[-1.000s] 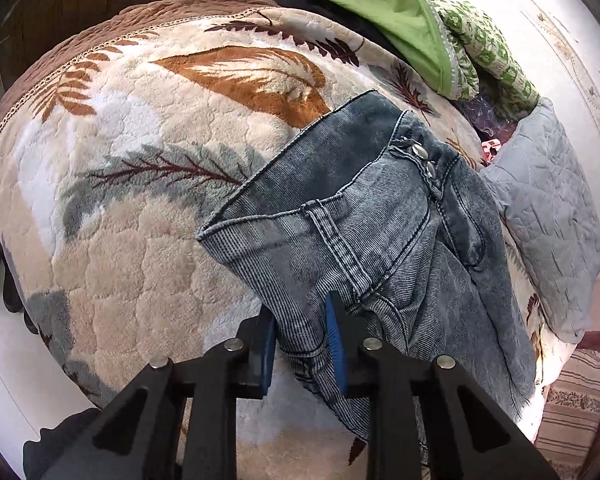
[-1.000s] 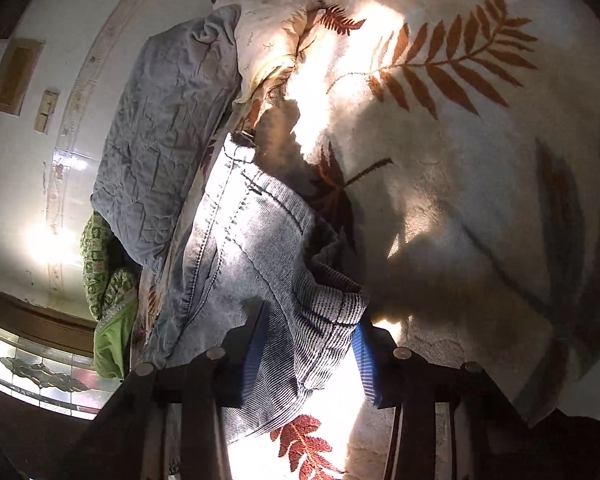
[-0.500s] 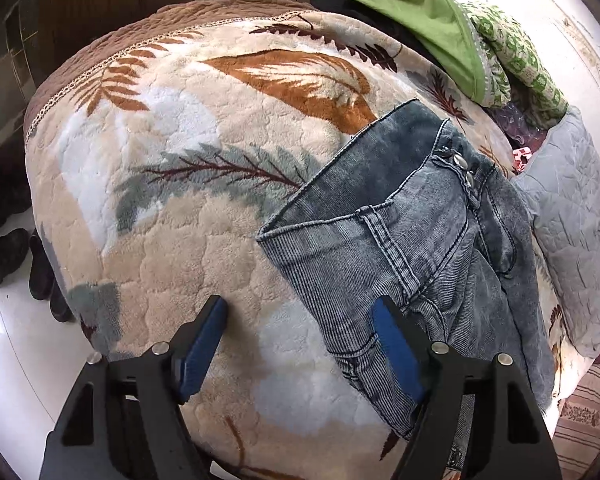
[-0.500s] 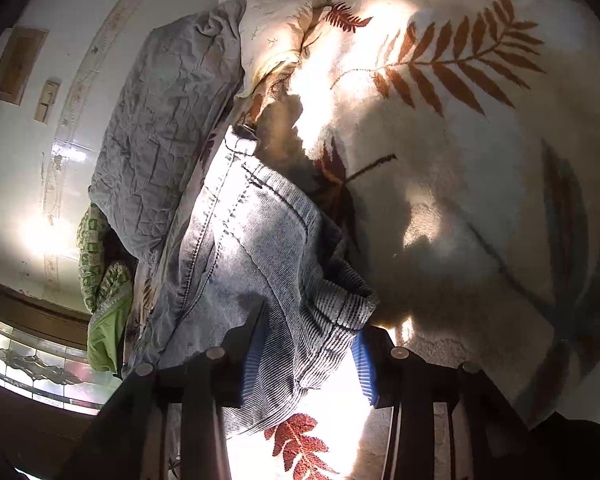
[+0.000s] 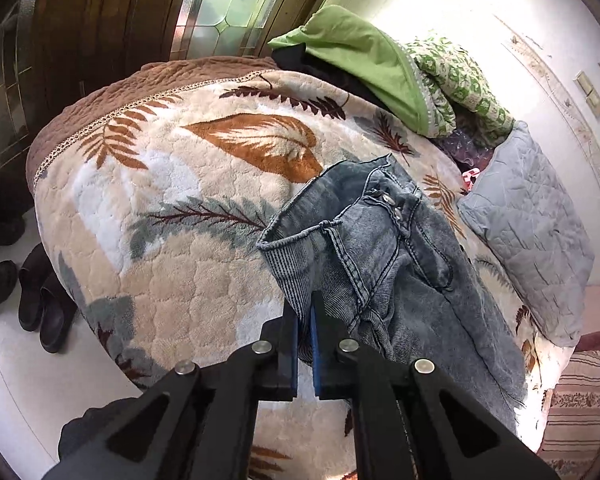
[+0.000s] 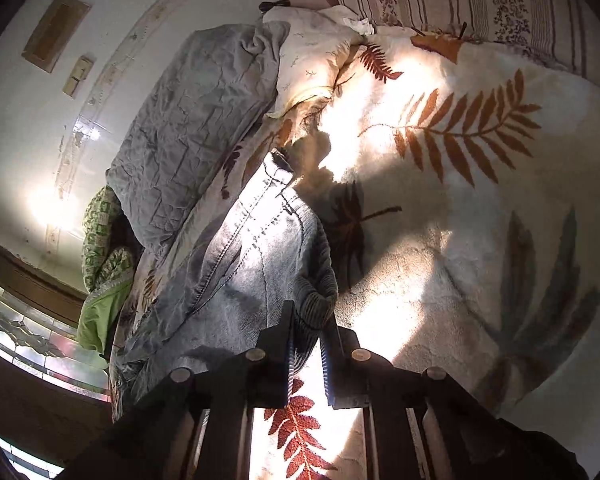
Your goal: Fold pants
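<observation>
Grey-blue denim pants are lying on a leaf-patterned fleece blanket, their long axis running from the waistband at mid-scene down toward the near right, as the left gripper is pinching a ribbed edge of the fabric from the near side, its jaws closed to a narrow slit on the cloth. In the right wrist view, the right gripper is clamping the pants' bunched near edge, its fingers pressed together, with a grey quilted pillow lying beyond on the far left.
</observation>
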